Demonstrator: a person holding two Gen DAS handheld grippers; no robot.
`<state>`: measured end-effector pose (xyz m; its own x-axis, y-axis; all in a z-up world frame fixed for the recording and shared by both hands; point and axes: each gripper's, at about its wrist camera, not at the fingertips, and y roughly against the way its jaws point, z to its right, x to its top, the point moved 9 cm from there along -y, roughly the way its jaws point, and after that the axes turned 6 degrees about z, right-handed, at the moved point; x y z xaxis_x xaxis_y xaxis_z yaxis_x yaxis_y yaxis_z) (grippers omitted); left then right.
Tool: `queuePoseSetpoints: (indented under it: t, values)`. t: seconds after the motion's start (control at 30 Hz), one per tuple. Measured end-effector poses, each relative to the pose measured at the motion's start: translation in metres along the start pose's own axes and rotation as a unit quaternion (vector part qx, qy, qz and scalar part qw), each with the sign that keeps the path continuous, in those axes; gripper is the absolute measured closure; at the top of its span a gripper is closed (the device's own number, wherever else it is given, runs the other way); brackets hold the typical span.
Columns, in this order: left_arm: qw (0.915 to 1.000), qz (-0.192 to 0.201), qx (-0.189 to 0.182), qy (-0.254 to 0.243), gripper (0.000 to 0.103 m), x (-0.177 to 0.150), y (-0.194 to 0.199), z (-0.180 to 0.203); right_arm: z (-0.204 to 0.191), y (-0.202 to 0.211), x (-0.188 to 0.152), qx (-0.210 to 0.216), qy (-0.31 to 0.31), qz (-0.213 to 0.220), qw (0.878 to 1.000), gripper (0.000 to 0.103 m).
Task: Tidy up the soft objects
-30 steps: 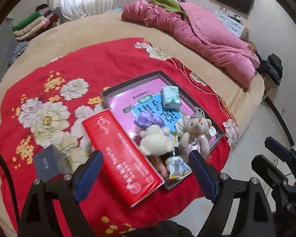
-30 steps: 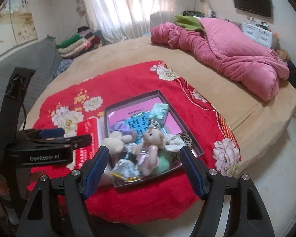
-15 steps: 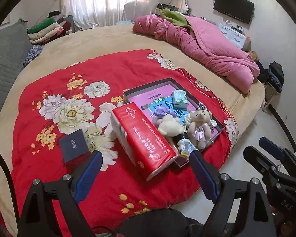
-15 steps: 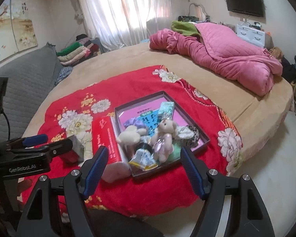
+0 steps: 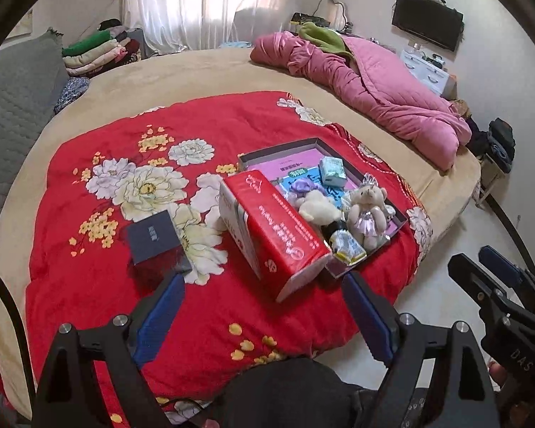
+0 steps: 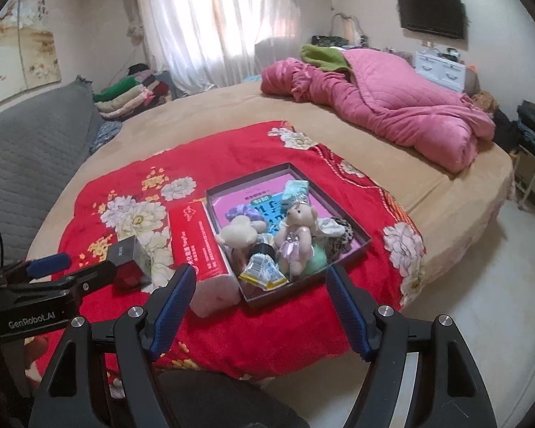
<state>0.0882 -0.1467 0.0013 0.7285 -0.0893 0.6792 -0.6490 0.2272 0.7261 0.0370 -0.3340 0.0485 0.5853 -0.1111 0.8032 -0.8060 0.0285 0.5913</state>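
One shallow tray (image 5: 399, 226) on a red blanket (image 5: 100, 285) holds two plush bears (image 5: 369, 210). One red box (image 5: 271, 224) lies beside it. The left gripper (image 5: 260, 315) and right gripper (image 6: 260, 306) both gape wide, empty.

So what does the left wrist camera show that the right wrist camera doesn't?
Only the left wrist view shows the flat top of the small dark blue box and the right gripper side-on. Only the right shows the leopard-print soft pouch and wall painting. Both show the shallow grey tray of plush toys, red tissue pack and pink quilt.
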Motion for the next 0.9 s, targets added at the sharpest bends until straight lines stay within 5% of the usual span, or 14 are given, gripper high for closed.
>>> queuePoseSetpoints:
  t: [0.9]
  values:
    - [0.9999, 0.000, 0.014, -0.009, 0.013, -0.050, 0.016, 0.009, 0.006, 0.014, -0.058, -0.038, -0.030, -0.029, 0.998, 0.026]
